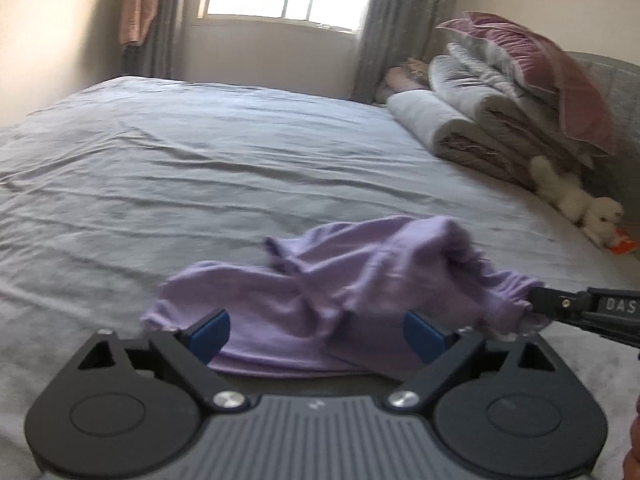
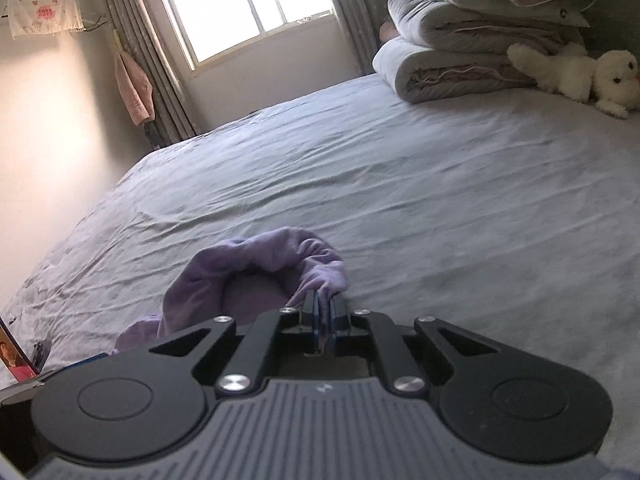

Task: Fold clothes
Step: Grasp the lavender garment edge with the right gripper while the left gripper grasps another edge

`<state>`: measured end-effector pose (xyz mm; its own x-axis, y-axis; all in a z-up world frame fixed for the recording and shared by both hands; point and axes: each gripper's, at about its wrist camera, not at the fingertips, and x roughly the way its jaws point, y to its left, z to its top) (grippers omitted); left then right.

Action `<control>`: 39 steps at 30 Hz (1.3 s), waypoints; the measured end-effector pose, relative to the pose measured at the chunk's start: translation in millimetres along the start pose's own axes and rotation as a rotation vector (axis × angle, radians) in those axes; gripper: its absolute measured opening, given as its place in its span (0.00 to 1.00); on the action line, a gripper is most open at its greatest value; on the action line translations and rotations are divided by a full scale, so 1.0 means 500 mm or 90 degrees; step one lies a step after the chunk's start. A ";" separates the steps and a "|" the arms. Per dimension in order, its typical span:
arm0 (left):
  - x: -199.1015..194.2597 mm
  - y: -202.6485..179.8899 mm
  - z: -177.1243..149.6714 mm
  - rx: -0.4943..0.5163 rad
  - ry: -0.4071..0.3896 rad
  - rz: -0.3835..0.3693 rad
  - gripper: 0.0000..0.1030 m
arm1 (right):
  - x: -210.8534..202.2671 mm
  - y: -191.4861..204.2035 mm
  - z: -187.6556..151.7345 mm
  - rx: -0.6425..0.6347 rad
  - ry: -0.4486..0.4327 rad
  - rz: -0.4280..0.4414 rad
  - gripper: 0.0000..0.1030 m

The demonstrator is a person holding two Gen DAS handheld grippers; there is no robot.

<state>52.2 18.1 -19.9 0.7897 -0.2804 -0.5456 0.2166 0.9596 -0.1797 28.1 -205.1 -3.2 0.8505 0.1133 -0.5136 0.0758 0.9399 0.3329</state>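
— What have you got in your fingers just now?

— My right gripper is clenched on a gathered edge of the lilac garment; the cloth is pinched between the two blue pads and bunches up just beyond them. From the left wrist view that same gripper comes in from the right, its black tip biting the ruffled hem.

— And the left one?

— My left gripper is released, its blue fingers spread wide. The garment lies between them, but I cannot tell whether either pad touches the cloth.

— Where does the garment sit?

— On the near part of the bed, crumpled, with the right end lifted off the grey sheet where I hold it and the left end resting low near my left finger. The picture is somewhat blurred there.

— What else is around?

— At the far right of the bed, a stack of folded quilts with a pink pillow on top. A white plush toy lies against the stack, nearer than the quilts. Far off, a bright window with grey curtains on either side, and a pink towel hanging at the left by the wall.
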 end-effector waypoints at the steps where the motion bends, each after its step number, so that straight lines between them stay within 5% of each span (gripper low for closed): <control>1: 0.002 -0.005 0.000 0.001 -0.003 -0.005 0.86 | -0.004 -0.005 0.001 0.001 -0.002 0.000 0.05; 10: 0.028 -0.036 -0.004 -0.009 -0.034 -0.034 0.50 | -0.035 -0.052 0.009 -0.009 -0.009 -0.010 0.05; 14: 0.033 -0.032 -0.002 -0.038 -0.044 -0.040 0.13 | -0.037 -0.067 0.011 -0.005 -0.009 -0.015 0.05; 30: -0.074 0.007 0.024 -0.041 -0.182 0.041 0.08 | -0.045 -0.056 0.035 0.012 -0.057 -0.019 0.05; 39: -0.094 0.073 0.023 -0.065 -0.174 0.105 0.08 | -0.029 0.024 0.028 -0.027 -0.064 0.005 0.05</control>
<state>29.4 66.7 8.6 0.9372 -0.0917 -0.3365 0.0256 0.9803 -0.1960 24.0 -200.2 19.0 0.8989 0.0895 -0.4288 0.0487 0.9524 0.3010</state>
